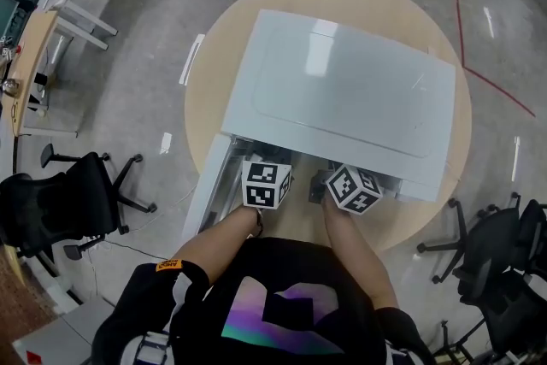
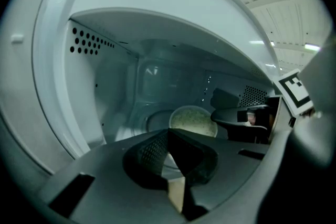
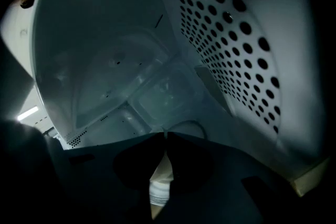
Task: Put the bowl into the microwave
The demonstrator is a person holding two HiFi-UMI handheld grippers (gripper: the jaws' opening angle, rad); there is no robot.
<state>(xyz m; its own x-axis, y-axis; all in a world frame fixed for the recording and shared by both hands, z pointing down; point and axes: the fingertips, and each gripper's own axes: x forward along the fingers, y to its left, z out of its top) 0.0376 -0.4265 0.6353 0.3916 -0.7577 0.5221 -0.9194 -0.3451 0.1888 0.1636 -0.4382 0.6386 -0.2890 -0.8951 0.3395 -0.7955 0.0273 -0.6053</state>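
Observation:
The white microwave (image 1: 342, 90) stands on a round table, its door (image 1: 208, 188) swung open to the left. Both grippers reach into its cavity, and only their marker cubes (image 1: 267, 184) (image 1: 353, 189) show in the head view. A pale bowl (image 2: 193, 120) with light speckled contents sits low inside, over the turntable. My left gripper (image 2: 169, 132) is shut and empty, just short of the bowl's left side. My right gripper (image 3: 165, 136) has its jaws together at the bowl's right rim (image 3: 191, 125). It appears shut on that rim.
The perforated cavity wall (image 3: 236, 50) is close on the right gripper's side. The cavity's left wall with vent holes (image 2: 86, 42) is near the left gripper. The beige table (image 1: 231, 38) rims the microwave. Office chairs (image 1: 77, 201) (image 1: 500, 256) stand around it.

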